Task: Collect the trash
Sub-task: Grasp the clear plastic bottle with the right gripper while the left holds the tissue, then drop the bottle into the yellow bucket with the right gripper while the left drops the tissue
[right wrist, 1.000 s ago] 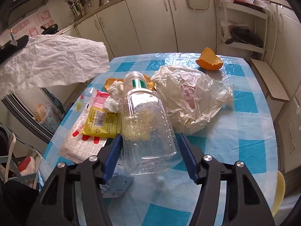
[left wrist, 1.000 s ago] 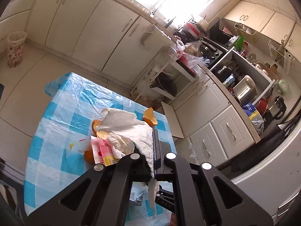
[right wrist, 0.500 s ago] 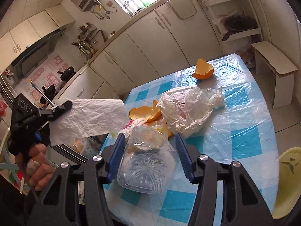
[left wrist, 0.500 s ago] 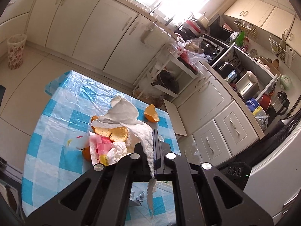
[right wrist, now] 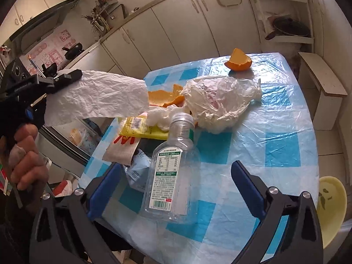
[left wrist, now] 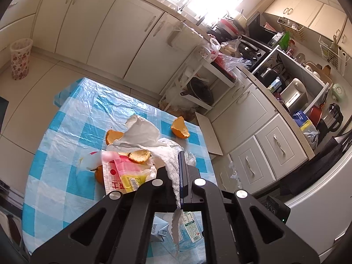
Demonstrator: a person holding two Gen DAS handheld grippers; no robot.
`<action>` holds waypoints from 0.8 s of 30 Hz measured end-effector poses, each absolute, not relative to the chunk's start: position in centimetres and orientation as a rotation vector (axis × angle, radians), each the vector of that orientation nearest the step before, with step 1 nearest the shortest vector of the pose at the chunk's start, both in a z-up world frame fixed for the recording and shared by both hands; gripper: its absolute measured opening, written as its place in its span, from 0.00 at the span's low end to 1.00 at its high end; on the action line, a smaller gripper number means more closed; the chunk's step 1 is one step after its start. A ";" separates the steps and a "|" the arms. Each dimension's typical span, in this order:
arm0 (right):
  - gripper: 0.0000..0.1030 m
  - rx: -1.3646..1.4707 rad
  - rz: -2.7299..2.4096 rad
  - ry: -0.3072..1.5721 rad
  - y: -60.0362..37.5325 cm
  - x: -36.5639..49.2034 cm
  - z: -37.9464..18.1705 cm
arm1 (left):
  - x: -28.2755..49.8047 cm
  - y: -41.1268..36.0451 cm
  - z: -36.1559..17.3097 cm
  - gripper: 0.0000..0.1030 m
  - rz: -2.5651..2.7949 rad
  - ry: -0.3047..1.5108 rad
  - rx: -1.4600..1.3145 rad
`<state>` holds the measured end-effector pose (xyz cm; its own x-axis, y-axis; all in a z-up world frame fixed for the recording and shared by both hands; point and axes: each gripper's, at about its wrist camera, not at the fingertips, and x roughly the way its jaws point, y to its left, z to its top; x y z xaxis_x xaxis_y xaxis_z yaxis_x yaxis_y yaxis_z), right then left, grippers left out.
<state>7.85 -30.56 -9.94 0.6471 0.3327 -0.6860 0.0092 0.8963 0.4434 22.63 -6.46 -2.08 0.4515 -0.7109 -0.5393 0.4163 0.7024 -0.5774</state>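
Observation:
My left gripper is shut on a white paper towel, which hangs above the trash pile. In the right wrist view, the same left gripper sits in a hand at the left edge, and the paper towel sticks out to the right. My right gripper is opening, its jaws spread wide. A clear plastic bottle lies between them on the checked tablecloth, and neither pad touches it. Its cap end points away from me.
Beyond the bottle lie a crumpled plastic bag, orange peels, a tissue wad and a yellow wrapper. One peel lies alone at the far edge. A yellow stool and a wooden step stand to the right.
The right jaws held the bottle lifted before and have since spread wide, and the bottle now lies on the table. The left gripper still holds the paper towel in about the same place.

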 end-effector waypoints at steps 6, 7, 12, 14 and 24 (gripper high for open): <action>0.70 0.161 0.121 0.968 -25.2 9.1 -12.2 | 22.4 -6.6 -1.8 0.01 -0.726 0.840 -0.384; 0.59 0.164 0.113 0.990 -25.2 9.4 -13.0 | 22.3 -6.6 -1.7 0.01 -0.731 0.836 -0.380; 0.54 0.356 0.128 0.936 -28.7 8.7 -12.4 | 21.5 -7.3 -1.1 0.01 -0.765 0.816 -0.348; 0.53 0.496 0.174 0.873 -31.3 7.7 -11.4 | 21.0 -7.8 -0.8 0.01 -0.792 0.807 -0.335; 0.53 0.893 0.029 0.615 -45.3 -0.7 -9.3 | 18.1 -12.9 -0.3 0.01 -0.938 0.809 -0.259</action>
<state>-0.65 -45.25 -9.27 0.8284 0.2721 -0.4897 0.2252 0.6386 0.7358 18.09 -12.87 -0.31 0.3297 -0.7986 -0.5036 0.6155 0.5863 -0.5267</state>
